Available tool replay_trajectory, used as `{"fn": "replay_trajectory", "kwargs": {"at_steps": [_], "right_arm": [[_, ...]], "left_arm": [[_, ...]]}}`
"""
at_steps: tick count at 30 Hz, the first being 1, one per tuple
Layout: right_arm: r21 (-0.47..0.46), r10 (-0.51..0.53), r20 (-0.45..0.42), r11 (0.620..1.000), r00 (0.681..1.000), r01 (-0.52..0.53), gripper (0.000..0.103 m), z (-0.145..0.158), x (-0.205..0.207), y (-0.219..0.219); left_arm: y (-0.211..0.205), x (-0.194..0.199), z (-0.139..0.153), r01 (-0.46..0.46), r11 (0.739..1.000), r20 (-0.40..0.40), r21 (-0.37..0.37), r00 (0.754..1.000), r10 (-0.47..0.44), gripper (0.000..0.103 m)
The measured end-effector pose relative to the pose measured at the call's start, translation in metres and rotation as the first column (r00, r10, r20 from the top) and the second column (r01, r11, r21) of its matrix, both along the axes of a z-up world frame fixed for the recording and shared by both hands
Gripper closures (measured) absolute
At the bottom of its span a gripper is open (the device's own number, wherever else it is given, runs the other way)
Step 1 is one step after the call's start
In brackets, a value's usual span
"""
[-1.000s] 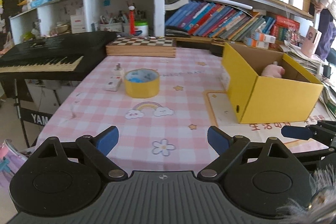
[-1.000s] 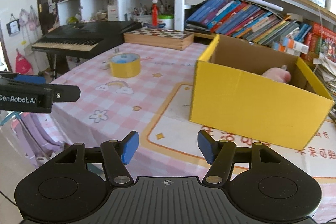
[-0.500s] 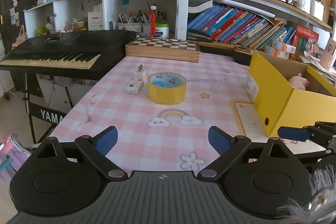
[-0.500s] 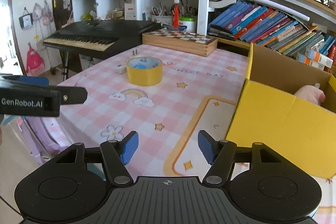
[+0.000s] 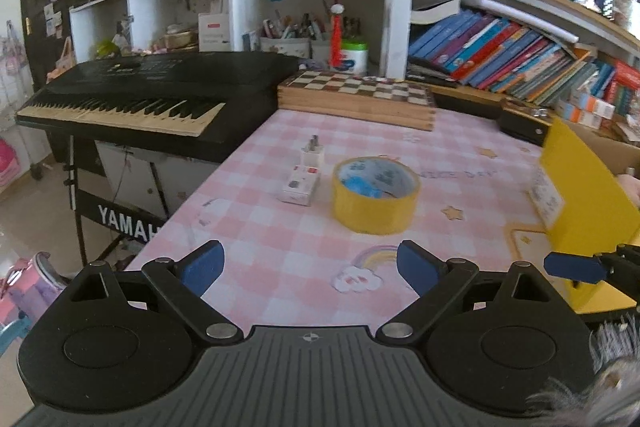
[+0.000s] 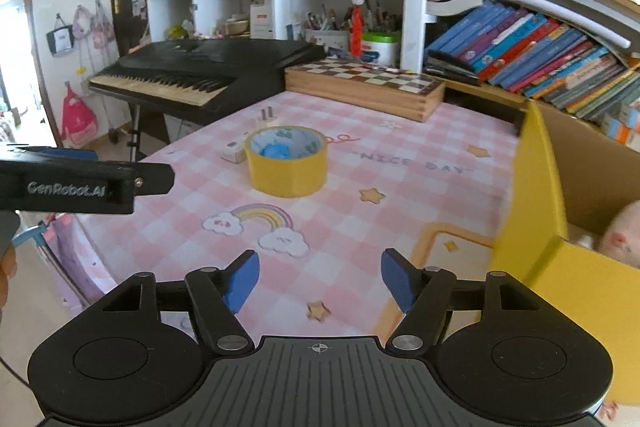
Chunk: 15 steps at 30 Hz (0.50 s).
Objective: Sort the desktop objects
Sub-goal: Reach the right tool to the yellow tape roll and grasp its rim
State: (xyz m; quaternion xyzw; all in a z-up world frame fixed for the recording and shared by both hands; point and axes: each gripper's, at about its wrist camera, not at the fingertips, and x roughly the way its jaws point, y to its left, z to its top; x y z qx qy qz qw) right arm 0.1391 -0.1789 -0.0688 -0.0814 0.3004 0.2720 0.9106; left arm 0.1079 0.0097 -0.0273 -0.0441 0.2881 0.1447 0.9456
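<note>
Both grippers empty, approach to tape roll.
Left hand-held gripper and right hand-held gripper both spread wide, holding nothing. Yellow tape roll ahead on table; white plug just left of the roll, yellow box to its right. Straddle the roll's wall, squeeze gently.

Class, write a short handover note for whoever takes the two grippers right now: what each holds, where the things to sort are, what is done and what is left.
Left gripper: open, holding nothing, over the near edge of the table.
Right gripper: open, holding nothing, above the tablecloth, beside the box.
Tape roll: on the table, ahead of both grippers.
White charger: lying just left of the tape.
Done: a pink soft toy is in the yellow box.
Left: tape and charger are not yet in the box. The tape is probably the easier first pick.
</note>
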Motion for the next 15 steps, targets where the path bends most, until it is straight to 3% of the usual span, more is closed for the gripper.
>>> {"fn": "replay_trajectory", "kwargs": {"at_steps": [9,15], "right_arm": [[-0.013,0.018,0.009,1.0,1.0,-0.018,0.014,-0.01,0.047,0.035],[-0.033,0.046,0.014,0.998,0.999,-0.046,0.009,-0.022,0.076,0.062]], "left_arm": [[0.027,0.054,-0.018,0.007,1.0,-0.068,0.02,0.998,-0.006,0.01],[0.046,0.086,-0.023,0.001,0.999,-0.1,0.038,0.995,0.002,0.011]]}}
